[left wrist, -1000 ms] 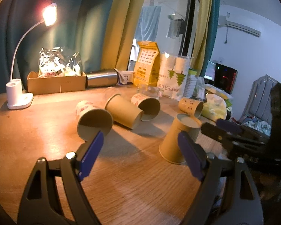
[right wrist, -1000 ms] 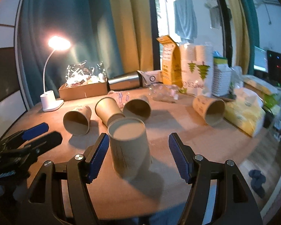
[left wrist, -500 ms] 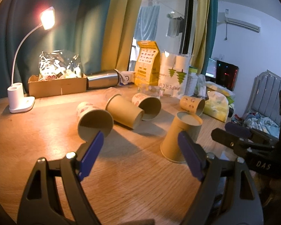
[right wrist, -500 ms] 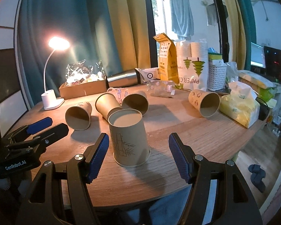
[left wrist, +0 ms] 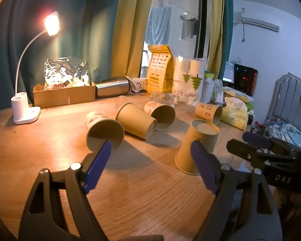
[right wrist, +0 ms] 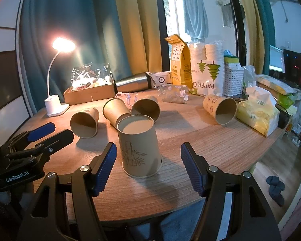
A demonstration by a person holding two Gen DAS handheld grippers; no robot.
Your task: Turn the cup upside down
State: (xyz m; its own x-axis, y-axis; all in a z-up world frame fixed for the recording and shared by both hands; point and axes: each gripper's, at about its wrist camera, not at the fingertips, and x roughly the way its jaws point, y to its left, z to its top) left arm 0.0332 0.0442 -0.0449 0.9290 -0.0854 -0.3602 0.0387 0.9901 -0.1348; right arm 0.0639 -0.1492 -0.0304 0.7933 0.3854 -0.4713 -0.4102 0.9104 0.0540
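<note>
The left gripper is partly blocking the upside-down cup. Both it and the right gripper are hovering low, jaws gaping wide, gripping nothing.

A lit white gooseneck desk lamp throws warm orange light over the round wooden table, while cooler daylight enters through the tall window behind. Cup shadows fall rightward and toward the cameras. Fisheye bending curves both frames' edges, and the dark corners look slightly soft, perhaps blurred.
</note>
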